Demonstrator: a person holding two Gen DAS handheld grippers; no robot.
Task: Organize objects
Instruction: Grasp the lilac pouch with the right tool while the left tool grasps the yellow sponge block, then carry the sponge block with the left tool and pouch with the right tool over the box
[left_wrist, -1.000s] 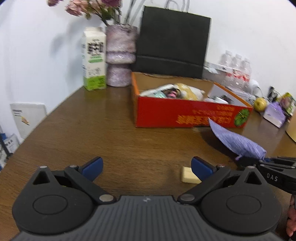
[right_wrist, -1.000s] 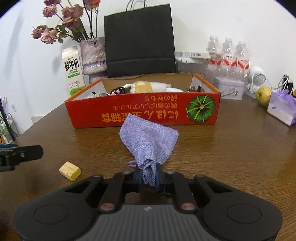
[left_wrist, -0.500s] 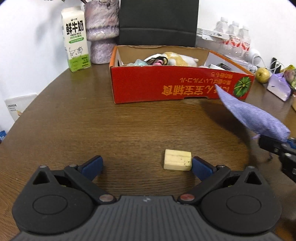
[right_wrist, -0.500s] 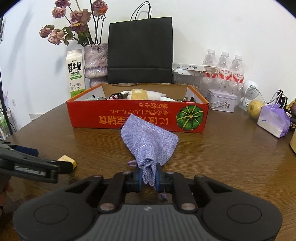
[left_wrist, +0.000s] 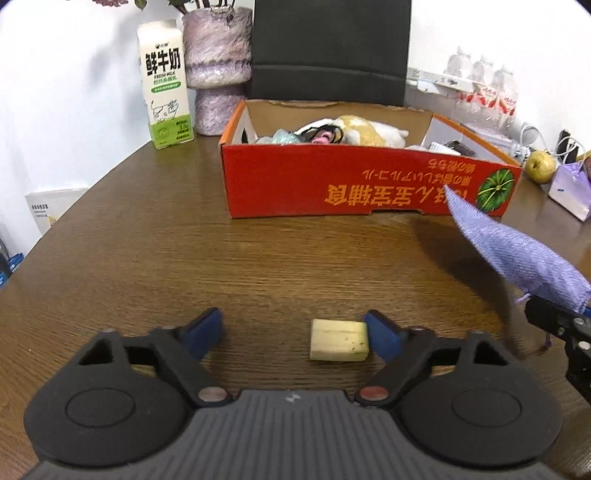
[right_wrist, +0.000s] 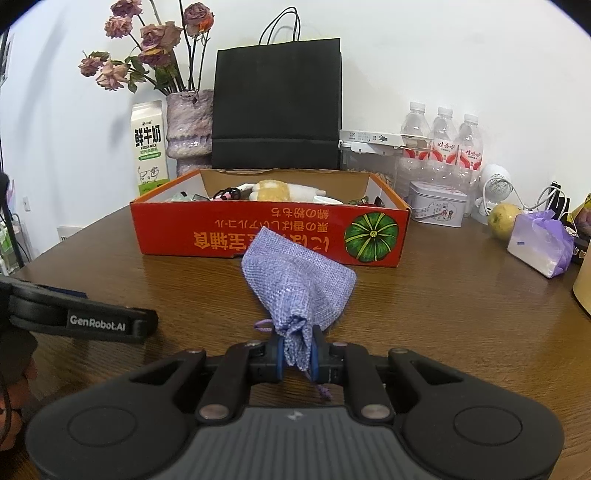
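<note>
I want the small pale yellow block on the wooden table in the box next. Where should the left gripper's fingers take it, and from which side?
Grip the pale yellow block across its two short ends, coming from above and the near side. It lies flat, long side across the view. The left gripper, whose fingers have just been closing, needs centring: one finger already touches its end.

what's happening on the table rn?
A person is tidying with two handheld claws. The right claw is shut on the neck of a purple drawstring pouch, held in front of the red cardboard box. The left claw is down at a yellow eraser-like block on the wooden table; its jaws have just been closing, one blue pad beside the block, the other still clear, so no grip yet.
</note>
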